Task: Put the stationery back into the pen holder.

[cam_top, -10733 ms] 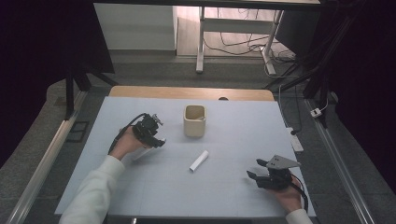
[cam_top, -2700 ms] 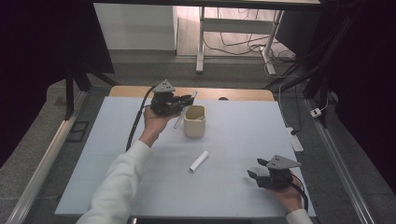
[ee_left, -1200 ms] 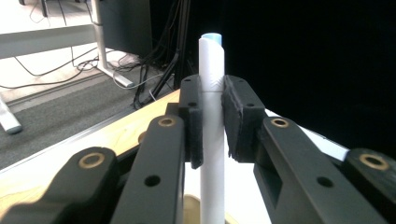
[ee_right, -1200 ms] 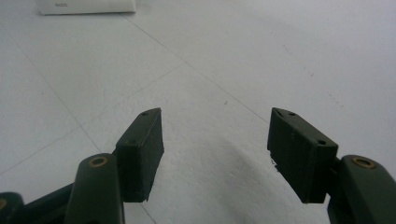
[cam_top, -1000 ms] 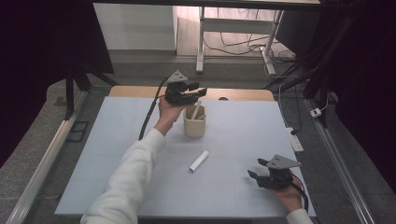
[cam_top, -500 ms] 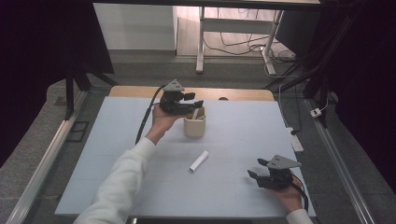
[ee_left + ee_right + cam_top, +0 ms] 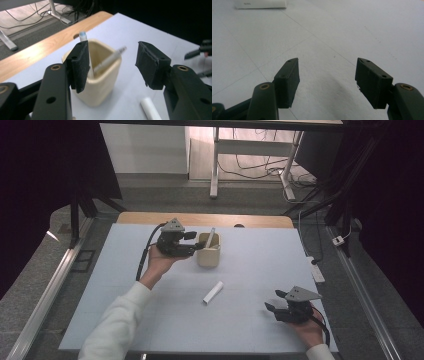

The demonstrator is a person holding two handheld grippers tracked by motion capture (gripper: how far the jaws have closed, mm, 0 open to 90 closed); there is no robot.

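Note:
A beige square cup (image 7: 207,255) stands at the table's middle back, with a white marker (image 7: 210,237) leaning in it. In the left gripper view the cup (image 7: 100,82) holds a blue-tipped marker (image 7: 82,36) and a slanted grey one (image 7: 110,60). My left gripper (image 7: 196,243) hovers just left of the cup, open; its jaws have just been opening and nothing is gripped between them (image 7: 113,53). A white tube (image 7: 213,292) lies flat on the mat in front of the cup. My right gripper (image 7: 274,300) rests low at the front right, open and empty (image 7: 327,67).
The pale blue mat (image 7: 120,295) covers the table, with a wooden strip (image 7: 150,218) along its far edge. The white tube's end (image 7: 260,3) shows ahead of the right gripper. Metal rails run along both table sides.
My left gripper has drawn back from above the cup to its left side and sunk a little, jaws wider. A marker now stands in the cup. The right hand has stayed still.

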